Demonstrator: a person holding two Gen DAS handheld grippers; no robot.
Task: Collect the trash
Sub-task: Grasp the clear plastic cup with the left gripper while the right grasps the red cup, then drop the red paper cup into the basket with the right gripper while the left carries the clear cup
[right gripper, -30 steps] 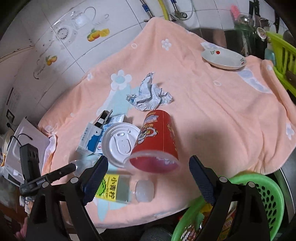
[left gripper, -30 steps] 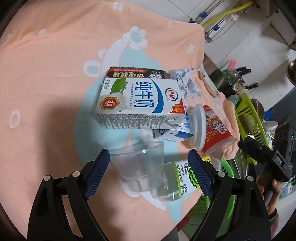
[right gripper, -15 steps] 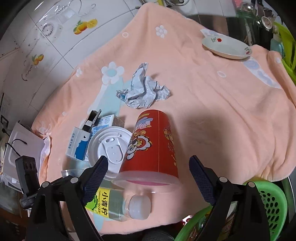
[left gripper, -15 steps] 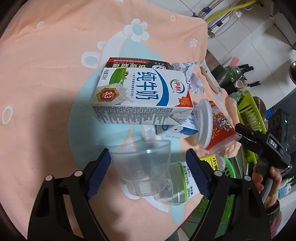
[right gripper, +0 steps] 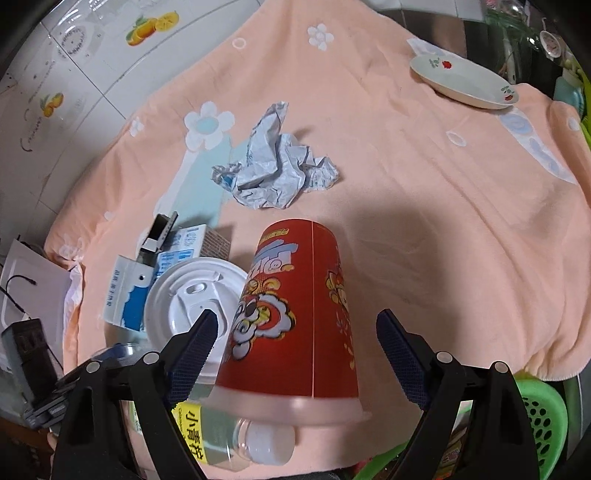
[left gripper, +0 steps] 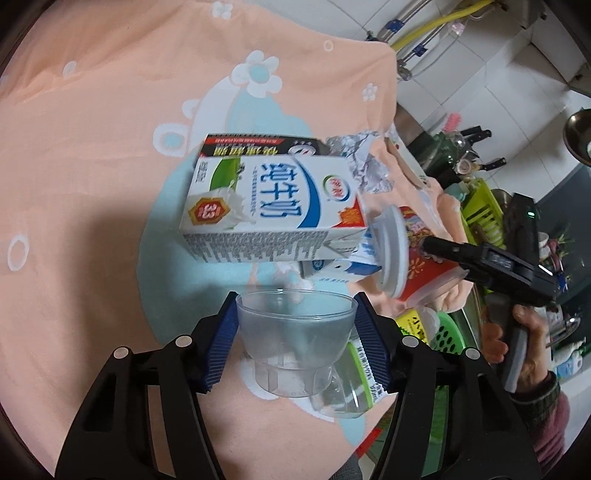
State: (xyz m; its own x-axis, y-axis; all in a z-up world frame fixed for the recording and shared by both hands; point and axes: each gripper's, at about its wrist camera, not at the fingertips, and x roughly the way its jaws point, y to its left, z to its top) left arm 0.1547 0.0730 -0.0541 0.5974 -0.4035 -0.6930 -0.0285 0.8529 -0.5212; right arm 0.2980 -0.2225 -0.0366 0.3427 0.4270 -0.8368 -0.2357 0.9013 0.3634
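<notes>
Only right wrist shows the plate (right gripper: 463,83).

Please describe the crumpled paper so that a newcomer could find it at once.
Start from the peach flowered cloth covering the table. Near its middle, beyond the red cup lying on its side, sits the crumpled paper. It is the only shapeless, creased, silvery-white wad; its neighbours are cartons, cups and a bottle.

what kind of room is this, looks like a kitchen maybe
Most likely a home kitchen. White tiled walls with fruit stickers, water pipes and a yellow hose on the wall, and knives beside a green dish rack point to it. A peach flowered towel covers the worktop.
</notes>
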